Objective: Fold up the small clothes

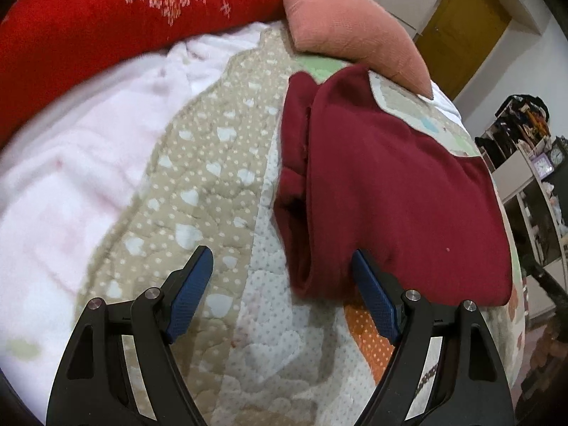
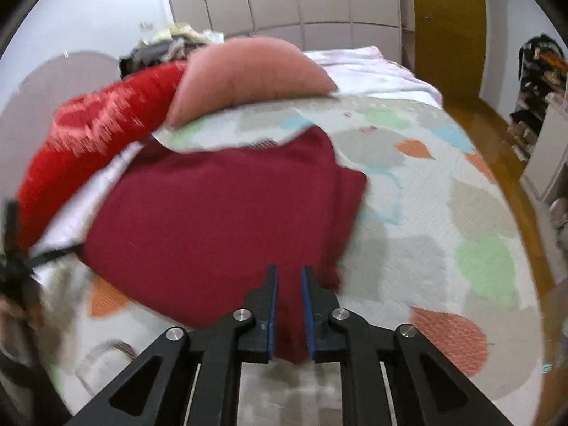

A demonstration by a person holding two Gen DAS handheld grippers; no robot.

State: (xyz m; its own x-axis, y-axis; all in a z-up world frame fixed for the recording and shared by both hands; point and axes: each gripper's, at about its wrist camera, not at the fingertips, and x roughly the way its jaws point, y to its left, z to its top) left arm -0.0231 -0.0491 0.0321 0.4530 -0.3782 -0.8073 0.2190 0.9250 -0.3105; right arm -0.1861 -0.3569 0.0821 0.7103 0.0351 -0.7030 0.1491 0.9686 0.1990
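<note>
Left wrist view: the left tongs (image 1: 282, 266) stand wide apart with nothing between them, just over a quilted patchwork bedspread (image 1: 213, 191) printed with dots and hearts; their right blue pad sits at the near edge of a folded dark maroon knit garment (image 1: 390, 191), and whether it touches the cloth cannot be told. The garment lies on the bedspread, folded into a thick stack with its layered edge showing on its left side. Beyond it rests a dusty-pink cushion (image 1: 348, 32), beside a bright red pillow with pale stitched pattern (image 1: 88, 35), and a soft white-pink fleece blanket (image 1: 71, 163) covers the bed to the left. In the right wrist view, the right tongs (image 2: 289, 314) stand narrow, pinching the near edge of the maroon garment (image 2: 220, 220) between blue pads. A flap of the bedspread (image 2: 408, 184) overlaps the garment's far edge, just under the cushion (image 2: 248, 71) and red pillow (image 2: 99, 135).
</note>
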